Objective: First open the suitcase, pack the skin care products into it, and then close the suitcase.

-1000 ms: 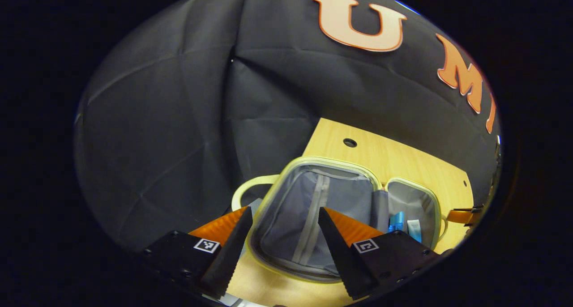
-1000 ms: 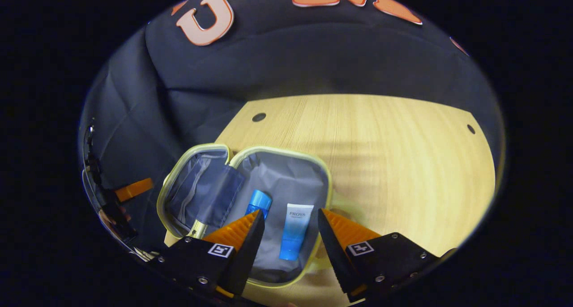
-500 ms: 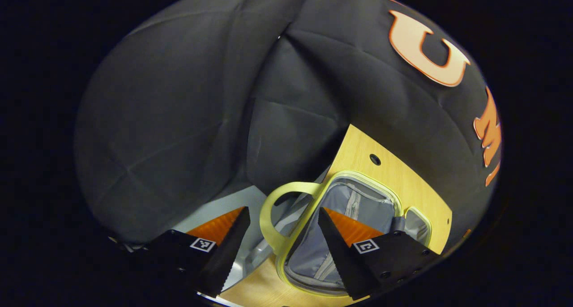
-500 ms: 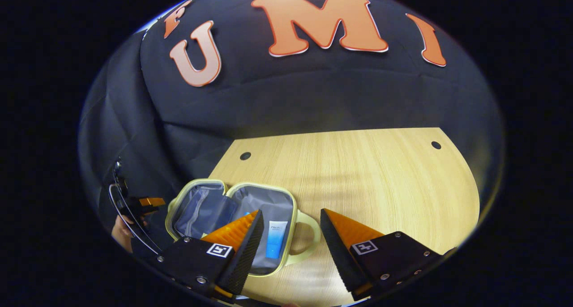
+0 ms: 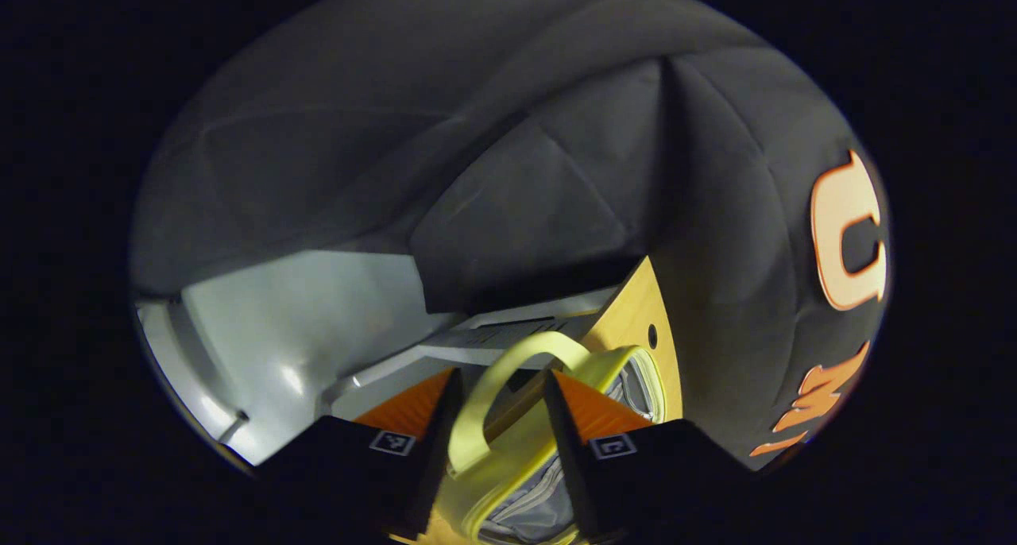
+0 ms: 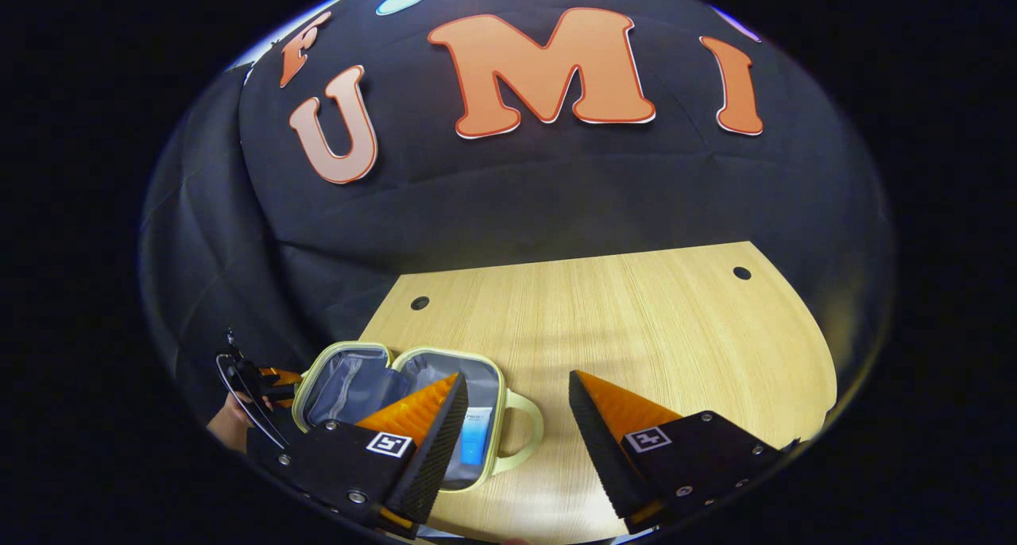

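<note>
The pale yellow-green suitcase (image 6: pixel 343 348) lies open on the wooden table (image 6: pixel 636 322), grey lining up. A blue and white tube (image 6: pixel 474 442) rests in its right half, partly behind my right finger. My right gripper (image 6: pixel 515 376) hovers open over the table by that half's handle (image 6: pixel 527 434), holding nothing. In the left gripper view the other handle (image 5: pixel 508 362) loops between my fingers; my left gripper (image 5: pixel 502 374) has its jaws drawn in against it. That half's rim (image 5: pixel 647 358) shows just beyond. The left gripper (image 6: pixel 266 380) also appears at the suitcase's left end, held by a hand (image 6: pixel 226 426).
The suitcase sits near the table's left front corner. Bare wood stretches right and back, with small round holes (image 6: pixel 419 302) (image 6: pixel 741 272) near the far edge. Left of the table (image 5: pixel 636 315) a pale grey floor and frame (image 5: pixel 302 315) lie below.
My left gripper swung left over the lid half, came down on its handle and narrowed its jaws round it. My right gripper pulled back and up from the tubes, staying open.
</note>
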